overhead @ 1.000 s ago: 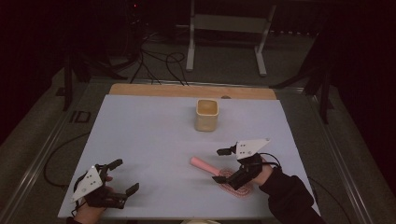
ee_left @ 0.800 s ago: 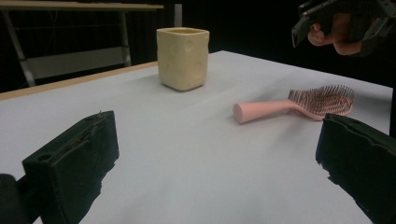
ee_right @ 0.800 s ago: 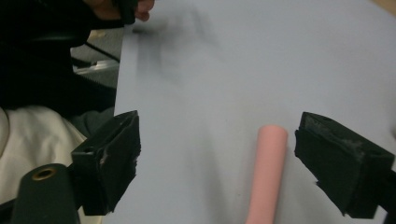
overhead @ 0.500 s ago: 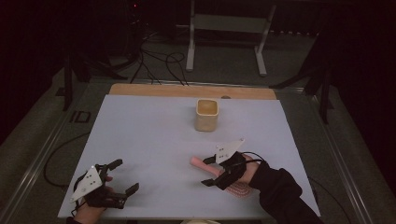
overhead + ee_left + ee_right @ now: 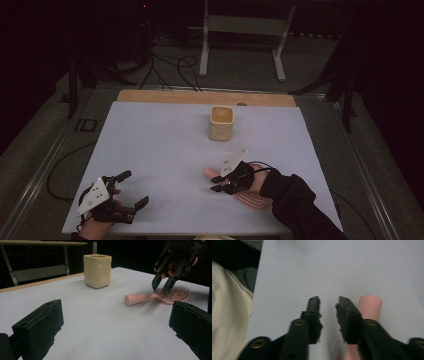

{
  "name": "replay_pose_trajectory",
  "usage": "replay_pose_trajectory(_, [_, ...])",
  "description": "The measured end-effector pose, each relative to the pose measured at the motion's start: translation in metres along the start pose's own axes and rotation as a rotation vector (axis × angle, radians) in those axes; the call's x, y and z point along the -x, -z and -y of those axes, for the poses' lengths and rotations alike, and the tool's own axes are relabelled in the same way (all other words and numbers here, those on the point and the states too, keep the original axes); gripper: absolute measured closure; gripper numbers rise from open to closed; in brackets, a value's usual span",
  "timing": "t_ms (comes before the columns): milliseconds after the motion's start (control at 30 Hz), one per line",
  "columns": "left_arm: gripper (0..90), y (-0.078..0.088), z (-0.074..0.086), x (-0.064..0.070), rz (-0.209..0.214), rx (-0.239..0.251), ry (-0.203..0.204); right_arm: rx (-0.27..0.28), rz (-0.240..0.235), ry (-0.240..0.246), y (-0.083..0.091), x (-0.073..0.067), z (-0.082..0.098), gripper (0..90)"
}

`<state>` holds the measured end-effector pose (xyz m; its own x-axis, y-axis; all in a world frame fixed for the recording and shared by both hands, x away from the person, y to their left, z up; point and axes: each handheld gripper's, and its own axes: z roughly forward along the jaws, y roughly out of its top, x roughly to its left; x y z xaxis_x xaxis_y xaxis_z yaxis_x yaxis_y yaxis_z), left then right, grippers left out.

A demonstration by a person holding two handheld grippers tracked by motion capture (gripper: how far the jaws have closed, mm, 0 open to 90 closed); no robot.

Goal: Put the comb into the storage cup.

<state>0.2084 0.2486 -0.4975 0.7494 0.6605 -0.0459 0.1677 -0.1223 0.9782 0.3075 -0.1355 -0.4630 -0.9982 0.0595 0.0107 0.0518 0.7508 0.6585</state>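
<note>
The hairbrush [image 5: 160,296] under the right gripper [image 5: 163,285] is pink, handle and head alike, with darker reddish-pink bristles. That gripper is black (with a pale grey plate on top). Beyond it stands a cream-yellow cup [image 5: 97,270] with faint round dimples in its wall. The left gripper [image 5: 116,199] is black too, with the same grey plate. The table [image 5: 165,150] under both is plain pale blue-grey, edged with light wood at its far side.
</note>
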Motion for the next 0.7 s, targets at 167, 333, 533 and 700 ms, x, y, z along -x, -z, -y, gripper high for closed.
replay_pose_trajectory(167, [0.1,0.0,0.0,0.0,0.0,0.0,0.002,-0.064,0.004,0.021,-0.009,0.003,-0.002,88.0])
replay_pose_trajectory(333, [0.1,0.0,0.0,0.0,0.001,0.001,0.003,-0.108,-0.005,0.037,-0.017,0.008,-0.005,90.0])
replay_pose_trajectory(533, [0.1,0.0,0.0,0.0,0.0,0.004,0.005,-0.138,0.008,0.037,-0.026,0.015,-0.011,90.0])
replay_pose_trajectory(700, [0.1,0.001,0.0,-0.001,0.001,0.005,0.005,-0.168,0.008,0.04,-0.032,0.018,-0.011,90.0])
